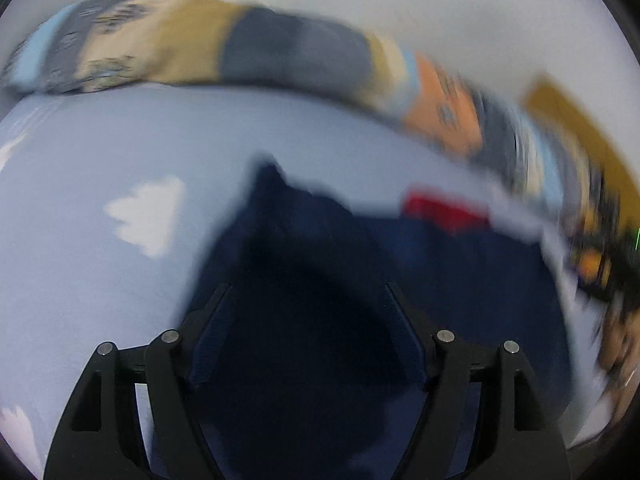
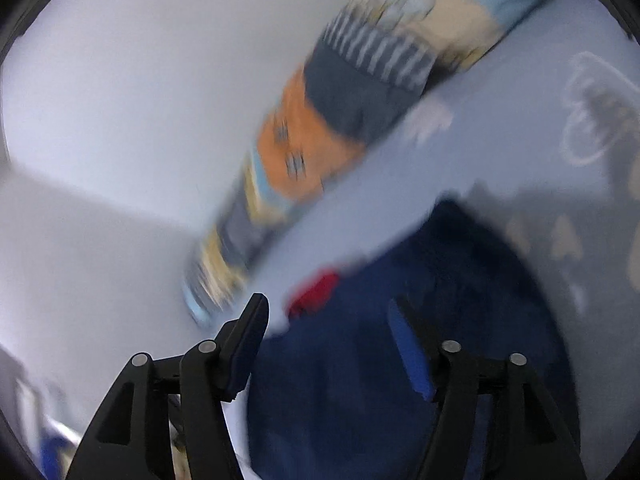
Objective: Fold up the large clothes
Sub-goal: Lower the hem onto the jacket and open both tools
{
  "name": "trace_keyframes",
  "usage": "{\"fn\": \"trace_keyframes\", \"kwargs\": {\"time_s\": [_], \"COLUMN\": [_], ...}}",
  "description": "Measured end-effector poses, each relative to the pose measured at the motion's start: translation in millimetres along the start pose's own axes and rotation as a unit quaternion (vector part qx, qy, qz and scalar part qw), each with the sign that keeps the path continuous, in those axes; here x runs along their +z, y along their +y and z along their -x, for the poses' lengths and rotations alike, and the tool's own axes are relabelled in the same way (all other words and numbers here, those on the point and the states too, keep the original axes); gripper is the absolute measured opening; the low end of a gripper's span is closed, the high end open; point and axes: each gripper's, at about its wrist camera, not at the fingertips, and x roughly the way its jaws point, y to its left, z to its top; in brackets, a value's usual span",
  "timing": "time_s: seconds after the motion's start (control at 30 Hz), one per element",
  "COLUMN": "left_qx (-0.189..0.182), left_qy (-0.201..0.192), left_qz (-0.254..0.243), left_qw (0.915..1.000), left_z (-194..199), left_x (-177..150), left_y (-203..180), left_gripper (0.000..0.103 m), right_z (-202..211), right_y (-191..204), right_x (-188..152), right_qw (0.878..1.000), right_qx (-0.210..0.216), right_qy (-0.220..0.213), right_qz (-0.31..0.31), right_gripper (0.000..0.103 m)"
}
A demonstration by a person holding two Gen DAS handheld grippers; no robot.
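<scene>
A dark navy garment [image 1: 320,264] with a red patch [image 1: 444,208] lies on a pale blue sheet [image 1: 100,152]. Both views are blurred by motion. My left gripper [image 1: 306,292] is open, its jaws spread above the navy cloth, nothing between them. In the right wrist view the same navy garment [image 2: 460,280] and its red patch [image 2: 316,288] lie below my right gripper [image 2: 332,304], which is open with its fingers wide apart over the garment's edge.
A patterned blanket in tan, grey, orange and light blue [image 1: 248,48] runs along the far side of the sheet and shows in the right wrist view [image 2: 320,120]. The sheet has white tree prints [image 1: 148,212]. A white wall [image 2: 120,100] is behind.
</scene>
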Motion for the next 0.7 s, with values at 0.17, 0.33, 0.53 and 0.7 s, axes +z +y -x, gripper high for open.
{"fn": "trace_keyframes", "kwargs": {"time_s": [0.17,0.33,0.53,0.7], "left_qx": [0.075,0.072,0.074,0.076], "left_qy": [-0.006,-0.025,-0.068,-0.046], "left_qz": [-0.011,0.000,-0.014,-0.051], "left_qw": [0.9971,0.9971,0.9949,0.9947], "left_z": [-24,-9,36,30], "left_x": [-23,-33,-64,-100], "left_y": [22,37,-10,-43], "left_gripper": [0.074,0.074,0.073,0.075], "right_z": [-28,11,48,11], "right_y": [-35,-98,-22,43], "right_x": [-12,-13,-64,-160], "right_qw": [0.996,0.983,0.986,0.985], "right_qx": [-0.090,-0.166,-0.153,-0.088], "right_qy": [0.014,-0.028,-0.037,0.051], "right_qz": [0.013,-0.069,0.056,0.142], "right_gripper": [0.051,0.001,0.018,0.021]}}
